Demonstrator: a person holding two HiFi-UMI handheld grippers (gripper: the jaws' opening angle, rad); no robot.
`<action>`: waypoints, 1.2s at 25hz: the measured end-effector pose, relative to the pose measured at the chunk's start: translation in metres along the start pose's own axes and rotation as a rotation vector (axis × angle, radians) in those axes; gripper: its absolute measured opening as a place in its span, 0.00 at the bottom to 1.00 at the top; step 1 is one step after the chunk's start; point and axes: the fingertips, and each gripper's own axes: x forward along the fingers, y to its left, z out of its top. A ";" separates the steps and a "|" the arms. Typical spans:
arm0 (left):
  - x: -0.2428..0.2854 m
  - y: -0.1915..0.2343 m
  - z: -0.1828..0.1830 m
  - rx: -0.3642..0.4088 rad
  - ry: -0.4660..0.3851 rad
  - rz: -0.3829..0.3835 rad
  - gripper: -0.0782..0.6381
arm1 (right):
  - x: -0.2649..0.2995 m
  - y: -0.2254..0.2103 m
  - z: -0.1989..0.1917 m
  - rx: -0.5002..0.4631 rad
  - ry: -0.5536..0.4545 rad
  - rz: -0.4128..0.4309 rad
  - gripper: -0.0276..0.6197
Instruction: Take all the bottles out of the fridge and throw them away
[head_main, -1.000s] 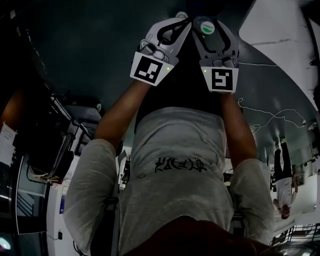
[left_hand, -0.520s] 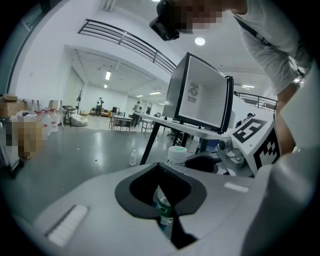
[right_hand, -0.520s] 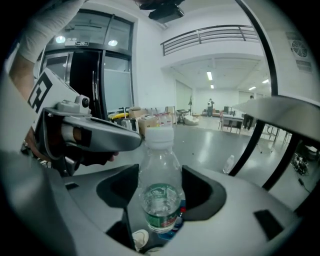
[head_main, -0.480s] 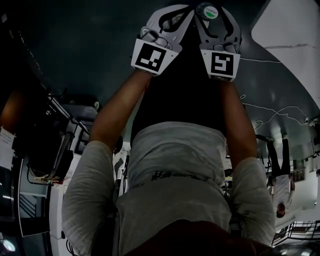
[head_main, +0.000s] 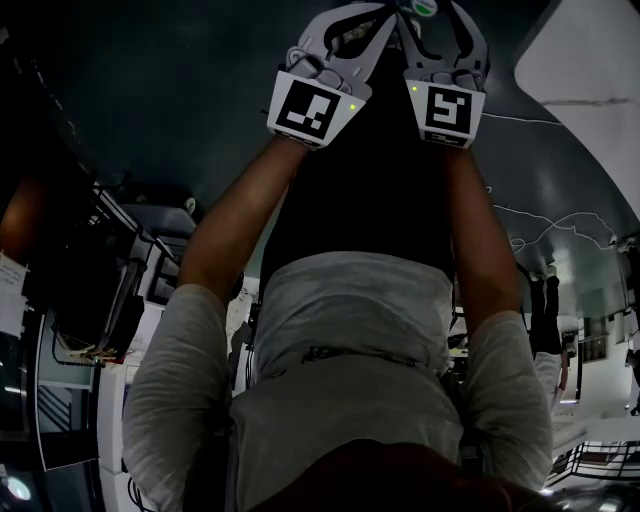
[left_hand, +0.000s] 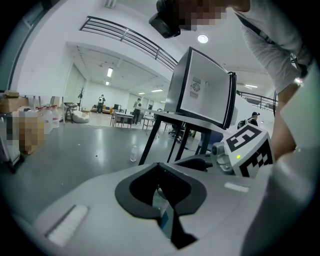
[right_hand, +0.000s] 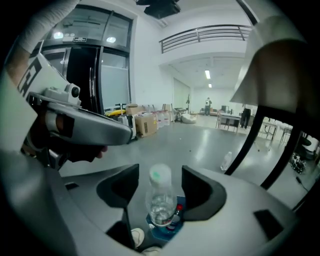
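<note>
Right tongs (right_hand: 158, 222), pinching the bottle (right_hand: 161, 197), and left tongs (left_hand: 168, 226), pressed together, have moved forward.

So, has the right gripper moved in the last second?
Yes. In the head view the right gripper rose in the picture, away from the floor cable.

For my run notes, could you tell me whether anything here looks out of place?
One bottle sits alone on the open floor beside the table leg, well away from the blue bin, which holds a red-capped bottle. It looks like a stray. Nothing else stands out.
</note>
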 end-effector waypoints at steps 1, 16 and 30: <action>-0.001 0.000 0.003 -0.007 -0.006 0.002 0.12 | -0.001 0.000 0.003 0.002 -0.002 0.001 0.46; -0.041 -0.017 0.106 -0.070 -0.086 0.058 0.12 | -0.078 0.013 0.118 0.117 -0.082 0.064 0.27; -0.091 -0.047 0.241 -0.037 -0.195 0.051 0.12 | -0.147 -0.013 0.260 0.042 -0.213 0.052 0.19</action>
